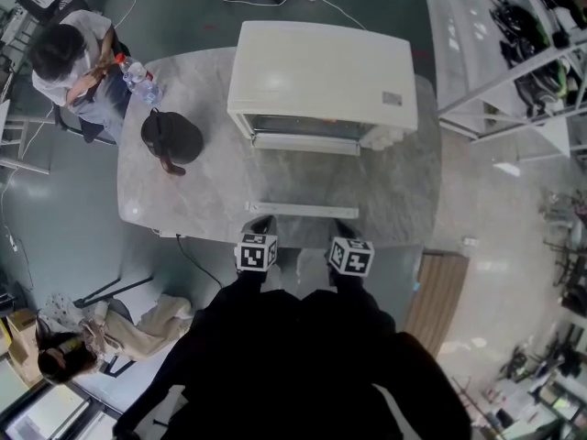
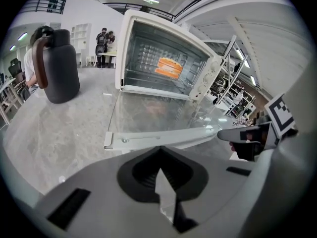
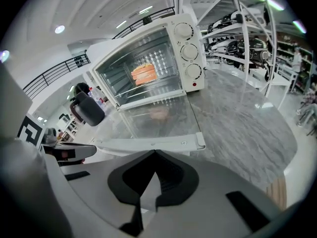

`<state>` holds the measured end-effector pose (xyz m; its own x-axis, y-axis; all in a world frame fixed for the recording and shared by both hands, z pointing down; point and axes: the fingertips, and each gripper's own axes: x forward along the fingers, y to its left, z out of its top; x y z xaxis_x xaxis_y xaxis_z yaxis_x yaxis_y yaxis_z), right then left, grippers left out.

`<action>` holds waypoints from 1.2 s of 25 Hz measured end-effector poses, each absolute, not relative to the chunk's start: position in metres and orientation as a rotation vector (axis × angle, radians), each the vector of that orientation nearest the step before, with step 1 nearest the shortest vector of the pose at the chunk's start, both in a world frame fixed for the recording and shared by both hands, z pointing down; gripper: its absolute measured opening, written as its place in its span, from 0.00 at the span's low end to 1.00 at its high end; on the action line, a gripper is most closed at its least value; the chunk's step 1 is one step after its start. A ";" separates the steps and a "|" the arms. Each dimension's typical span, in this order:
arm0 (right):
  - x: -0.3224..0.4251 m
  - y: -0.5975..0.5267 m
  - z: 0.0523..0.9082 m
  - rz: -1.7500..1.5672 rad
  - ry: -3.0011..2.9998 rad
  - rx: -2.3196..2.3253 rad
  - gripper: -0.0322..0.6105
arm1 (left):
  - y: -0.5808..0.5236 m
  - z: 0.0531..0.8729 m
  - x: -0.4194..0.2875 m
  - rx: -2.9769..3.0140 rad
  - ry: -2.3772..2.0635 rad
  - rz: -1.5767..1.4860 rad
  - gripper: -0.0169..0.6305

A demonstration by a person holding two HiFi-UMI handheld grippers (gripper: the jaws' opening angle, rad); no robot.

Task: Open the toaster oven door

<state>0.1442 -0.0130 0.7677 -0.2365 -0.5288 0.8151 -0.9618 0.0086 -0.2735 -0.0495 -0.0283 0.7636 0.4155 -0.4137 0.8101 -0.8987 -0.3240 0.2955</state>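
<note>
Step in hand: judging the opening as done, or all but done. The door [image 1: 303, 180] is lying swung right down from the oven [image 1: 321, 76], about level over the table [image 1: 183, 191], with its handle [image 1: 301, 210] pointing at the near table edge. The cavity is showing in both gripper views, and an orange piece of food [image 2: 168, 67] is sitting on the rack. The left gripper [image 1: 260, 223] and right gripper [image 1: 344, 227] are hovering side by side at the near edge, just behind the handle, one toward each end. The left gripper's jaws [image 2: 163, 192] are meeting tip to tip with nothing between them. The right gripper [image 3: 148, 192] is showing the same, pressed together and empty. The handle is lying just ahead of both sets of tips, and I cannot tell whether either is touching it. Next move, as I am judging it: no grasp is needed. It is only calling for checking that the door is resting at its stop, then drawing both grippers straight back, clear of the handle and the glass. A black jug [image 1: 171, 137] is standing well to the left, out of the way.
</note>
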 end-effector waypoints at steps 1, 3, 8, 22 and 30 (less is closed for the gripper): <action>0.143 -0.013 0.765 1.144 -1.808 1.532 0.05 | -0.028 0.758 -0.050 1.925 -1.124 0.796 0.03; 0.138 -0.014 0.756 1.135 -1.837 1.536 0.05 | -0.031 0.745 -0.052 1.950 -1.142 0.764 0.03; 0.128 -0.028 0.728 1.094 -1.934 1.569 0.05 | -0.048 0.715 -0.049 2.036 -1.165 0.712 0.03; 0.114 -0.070 0.606 0.853 -2.168 1.748 0.05 | -0.088 0.601 -0.046 2.300 -1.216 0.504 0.03; 0.109 -0.086 0.541 0.720 -2.294 1.800 0.05 | -0.103 0.542 -0.039 2.441 -1.215 0.414 0.03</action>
